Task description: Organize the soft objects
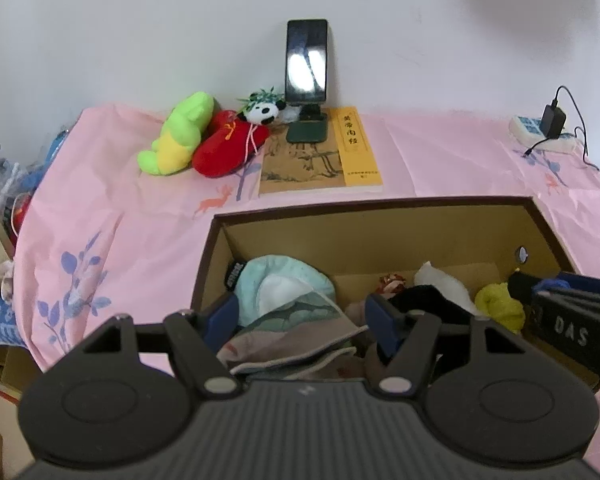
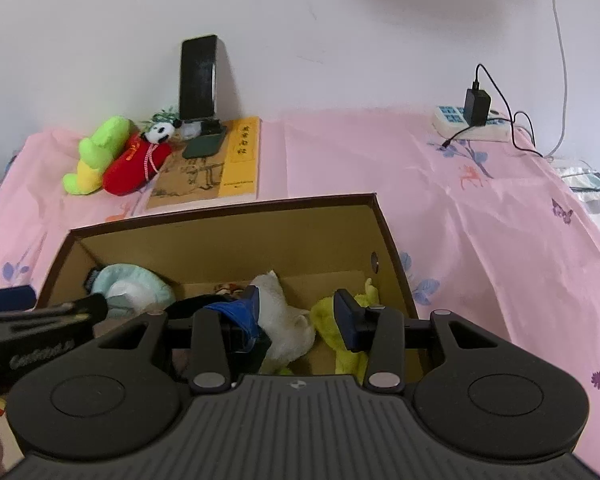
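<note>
A brown cardboard box stands on the pink cloth and holds soft things: a light blue item, a grey-green cloth, black fabric, a white cloth and a yellow cloth. My left gripper is open over the box's left half, above the grey-green cloth. My right gripper is open over the right half, above the white cloth. A green plush and a red plush with a panda head lie at the back.
A book lies behind the box, with a phone on a stand at the wall. A power strip with a charger sits back right. Clutter lies off the left edge.
</note>
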A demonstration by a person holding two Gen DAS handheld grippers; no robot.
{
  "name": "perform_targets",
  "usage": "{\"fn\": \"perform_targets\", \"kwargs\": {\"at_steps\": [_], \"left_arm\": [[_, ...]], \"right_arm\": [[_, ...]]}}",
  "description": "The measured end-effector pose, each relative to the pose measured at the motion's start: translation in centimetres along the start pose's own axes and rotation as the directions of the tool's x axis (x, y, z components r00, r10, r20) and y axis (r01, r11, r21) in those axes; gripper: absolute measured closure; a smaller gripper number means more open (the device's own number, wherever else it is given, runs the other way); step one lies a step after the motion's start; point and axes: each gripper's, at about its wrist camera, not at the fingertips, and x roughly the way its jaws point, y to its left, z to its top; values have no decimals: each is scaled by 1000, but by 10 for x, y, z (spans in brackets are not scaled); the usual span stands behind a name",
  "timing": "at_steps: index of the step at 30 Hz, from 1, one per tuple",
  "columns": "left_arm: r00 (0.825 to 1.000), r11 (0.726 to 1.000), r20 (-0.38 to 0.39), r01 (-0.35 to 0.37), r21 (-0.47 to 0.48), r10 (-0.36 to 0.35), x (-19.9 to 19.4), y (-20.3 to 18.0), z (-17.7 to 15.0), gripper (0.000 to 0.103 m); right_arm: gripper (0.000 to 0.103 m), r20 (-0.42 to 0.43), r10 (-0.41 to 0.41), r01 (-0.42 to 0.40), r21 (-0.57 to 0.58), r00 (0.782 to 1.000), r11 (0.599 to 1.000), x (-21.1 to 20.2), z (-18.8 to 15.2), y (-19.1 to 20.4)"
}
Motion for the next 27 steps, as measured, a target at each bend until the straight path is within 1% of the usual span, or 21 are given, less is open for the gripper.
{"fn": "perform_targets", "kwargs": {"at_steps": [3, 6, 10, 15, 22, 27], "left_arm": [[1000, 1000, -5, -22, 1, 22, 4, -1, 1, 35], [1000, 1000, -18, -22, -12, 22, 8, -1, 0, 35], [999, 1000, -39, -30, -9, 29, 13, -2, -2, 35], [998, 1000, -56, -10, 0, 10, 14, -8, -5, 35], [999, 1000, -45, -7, 26, 8, 11, -16, -6, 35], [999, 1000, -35, -5, 26, 6, 8, -15, -6, 35]], "right_arm": [[78, -23, 12, -11, 11, 1000, 1000, 8, 2, -1], [78, -26, 10, -10, -2, 1000, 1000, 11, 2, 0], [78, -45, 29, -29, 3, 999, 1000, 13, 3, -1], [78, -49, 29, -30, -17, 998, 999, 8, 1, 0], [78, -35, 13, -13, -8, 999, 1000, 1, -1, -5], [78, -36, 8, -8, 0, 999, 1000, -2, -3, -7]]}}
